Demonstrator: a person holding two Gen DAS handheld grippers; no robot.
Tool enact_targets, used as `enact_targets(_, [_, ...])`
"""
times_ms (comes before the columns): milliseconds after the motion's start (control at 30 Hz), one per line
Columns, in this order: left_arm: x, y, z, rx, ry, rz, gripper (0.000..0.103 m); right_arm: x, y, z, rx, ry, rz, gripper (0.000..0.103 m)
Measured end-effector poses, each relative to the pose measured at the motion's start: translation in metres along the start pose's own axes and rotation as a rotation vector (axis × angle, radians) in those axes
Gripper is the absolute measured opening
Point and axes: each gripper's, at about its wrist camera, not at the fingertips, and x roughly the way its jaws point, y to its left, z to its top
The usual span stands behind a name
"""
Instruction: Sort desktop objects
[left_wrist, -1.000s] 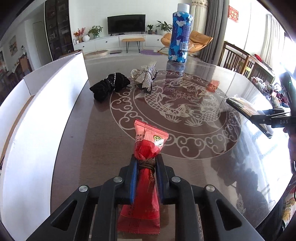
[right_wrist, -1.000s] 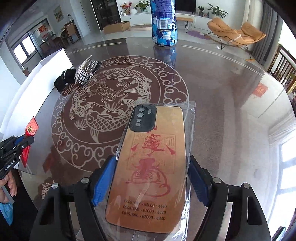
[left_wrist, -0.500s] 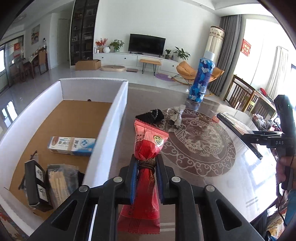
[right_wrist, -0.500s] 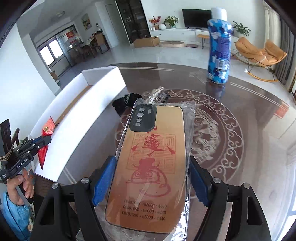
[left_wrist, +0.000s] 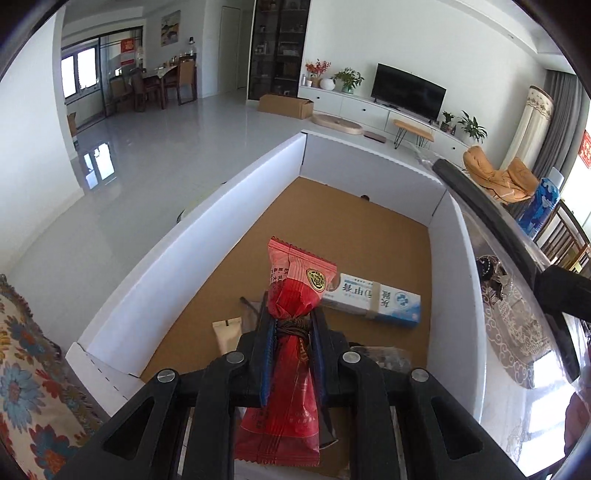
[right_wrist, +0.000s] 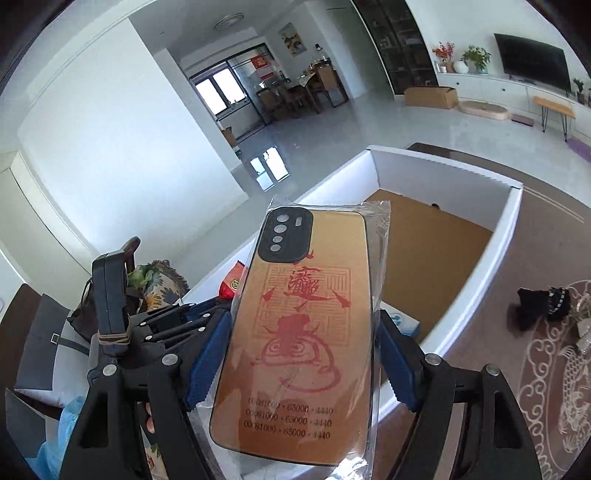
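Now catalogued, by item:

1. Left tool (left_wrist: 291, 328): pressed together on a red snack packet (left_wrist: 291, 332), pinched at its waist, upper end standing above the fingertips. A second ago this packet hung over the patterned bench; it now hangs over the open cardboard box (left_wrist: 192, 236), above the near half of the brown floor.

2. Right tool (right_wrist: 299, 354): blue pads clamped on both long edges of a gold phone case (right_wrist: 299, 332) sealed in a clear plastic sleeve, red seal print and black camera block facing the lens. Grip unchanged from the earlier frames. Previously it was above the bench's dragon medallion; now the case hangs over the box's near wall, with the left tool (right_wrist: 192, 317) seen just beside it on the left.

3. Box contents, hidden a second ago and now in full view: a white-and-blue toothpaste carton (left_wrist: 373, 301) lying flat near the right wall; a beige tube (left_wrist: 229, 334) partly behind the left tool; a further dark packet under the tool, too hidden to name.

4. Bench (right_wrist: 491, 354): brown, with white scroll pattern, right of the box. On it a black bundle (right_wrist: 535, 302), next to a silvery item at the frame edge.

5. Blue patterned bottle (left_wrist: 541, 206): far right, beyond the box.
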Motion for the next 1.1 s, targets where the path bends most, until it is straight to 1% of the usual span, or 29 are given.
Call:
enact_targets(100, [0.010,0.013,-0.006,-0.024,0.015,0.011,0.018,0.043,0.016,-0.004,-0.015,0.029,-0.009,0.077])
enact_targets(200, [0.020,0.021,-0.014,-0.033,0.033,0.035,0.018,0.075,0.023,-0.013,-0.037,0.066,-0.024,0.077])
enact_targets(233, [0.023,0.022,-0.016,-0.036,0.046,0.042,0.020,0.083,0.025,-0.016,-0.047,0.077,-0.029,0.078])
enact_targets(267, [0.027,0.024,-0.018,-0.041,0.062,0.047,0.022,0.089,0.025,-0.019,-0.056,0.089,-0.043,0.081])
enact_targets(300, [0.031,0.025,-0.020,-0.044,0.082,0.054,0.026,0.093,0.026,-0.022,-0.067,0.097,-0.053,0.085])
enact_targets(333, [0.034,0.026,-0.022,-0.045,0.102,0.057,0.048,0.094,0.028,-0.024,-0.081,0.096,-0.054,0.094])
enact_targets(367, [0.036,0.026,-0.024,-0.048,0.111,0.065,0.078,0.091,0.029,-0.026,-0.096,0.085,-0.052,0.096])
enact_targets(400, [0.032,0.026,-0.026,-0.051,0.090,0.079,0.082,0.083,0.030,-0.029,-0.108,0.071,-0.051,0.097])
enact_targets(433, [0.026,0.025,-0.028,-0.049,0.060,0.086,0.083,0.075,0.030,-0.030,-0.115,0.054,-0.048,0.097])
enact_targets(500, [0.019,0.024,-0.031,-0.052,0.034,0.109,0.083,0.053,0.026,-0.032,-0.119,0.008,-0.045,0.097])
enact_targets(600, [0.002,0.021,-0.035,-0.068,-0.025,0.142,0.083,0.017,0.012,-0.038,-0.120,-0.065,-0.066,0.101])
enact_targets(700, [-0.019,0.011,-0.032,-0.058,-0.091,0.150,0.083,-0.021,-0.017,-0.055,-0.109,-0.119,-0.135,0.103])
enact_targets(767, [-0.033,-0.008,-0.027,-0.044,-0.137,0.145,0.083,-0.044,-0.043,-0.071,-0.094,-0.136,-0.197,0.103])
enact_targets(867, [-0.055,-0.042,-0.025,-0.008,-0.190,0.089,0.083,-0.078,-0.091,-0.104,-0.059,-0.132,-0.322,0.103])
enact_targets(967, [-0.075,-0.090,-0.026,0.068,-0.233,0.019,0.083,-0.106,-0.147,-0.141,-0.008,-0.094,-0.468,0.103])
enact_targets(1100, [-0.094,-0.161,-0.030,0.185,-0.248,-0.098,0.085,-0.144,-0.216,-0.185,0.096,-0.052,-0.632,0.103])
